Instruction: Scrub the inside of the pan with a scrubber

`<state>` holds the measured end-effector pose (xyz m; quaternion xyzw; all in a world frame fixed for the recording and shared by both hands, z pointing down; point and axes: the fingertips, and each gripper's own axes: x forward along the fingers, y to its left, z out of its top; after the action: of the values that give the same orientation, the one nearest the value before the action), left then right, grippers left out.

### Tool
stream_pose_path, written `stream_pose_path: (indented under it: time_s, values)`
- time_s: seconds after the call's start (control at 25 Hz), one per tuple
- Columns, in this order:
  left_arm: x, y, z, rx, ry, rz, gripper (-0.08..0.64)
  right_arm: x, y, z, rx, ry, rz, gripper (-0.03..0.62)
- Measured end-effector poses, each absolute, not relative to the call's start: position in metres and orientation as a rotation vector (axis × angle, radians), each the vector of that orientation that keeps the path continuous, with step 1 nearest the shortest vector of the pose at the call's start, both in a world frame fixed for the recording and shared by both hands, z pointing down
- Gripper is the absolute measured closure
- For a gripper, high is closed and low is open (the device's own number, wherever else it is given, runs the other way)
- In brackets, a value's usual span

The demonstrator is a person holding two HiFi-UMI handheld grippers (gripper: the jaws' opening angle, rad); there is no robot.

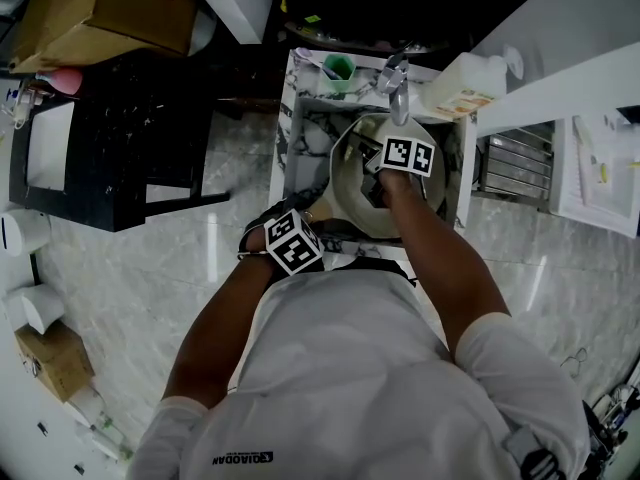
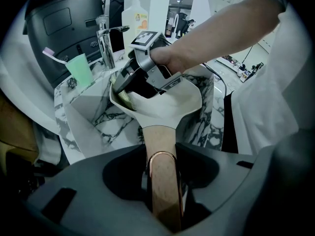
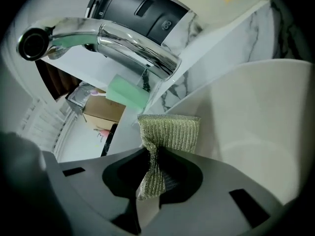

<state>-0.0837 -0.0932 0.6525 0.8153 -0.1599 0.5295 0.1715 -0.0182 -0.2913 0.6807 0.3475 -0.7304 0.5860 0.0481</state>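
Observation:
A cream pan [image 1: 352,193] is tilted in the marble sink [image 1: 300,133]. My left gripper [image 1: 290,240] is shut on its wooden handle [image 2: 163,181], at the sink's near edge. In the left gripper view the pan's bowl [image 2: 167,104] opens upward ahead of the jaws. My right gripper [image 1: 385,183] reaches into the bowl, shut on a greenish mesh scrubber [image 3: 167,131]. The scrubber's free end lies against the pan's inner wall [image 3: 256,122], just under the rim. From the left gripper view the scrubber [image 2: 119,95] shows at the right gripper's [image 2: 125,82] tips, on the pan's left side.
A chrome faucet [image 3: 123,45] arches over the pan, close above the right gripper. A green cup [image 2: 81,70] with a toothbrush stands on the sink's back ledge. A soap bottle [image 1: 462,86] sits at the back right. A black stand [image 1: 110,138] is to the left.

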Motion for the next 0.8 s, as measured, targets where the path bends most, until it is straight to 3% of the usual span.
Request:
stream_pose_path:
  time_s: [0.52, 0.8]
  values:
    - [-0.083, -0.093, 0.653, 2.315, -0.453, 1.498, 0.368, -0.041, -0.259, 0.668, 0.929, -2.156, 2.131, 0.505]
    - [-0.082, -0.092, 0.652, 2.317, -0.448, 1.496, 0.368, -0.053, -0.233, 0.663, 0.783, -2.125, 2.164, 0.505]
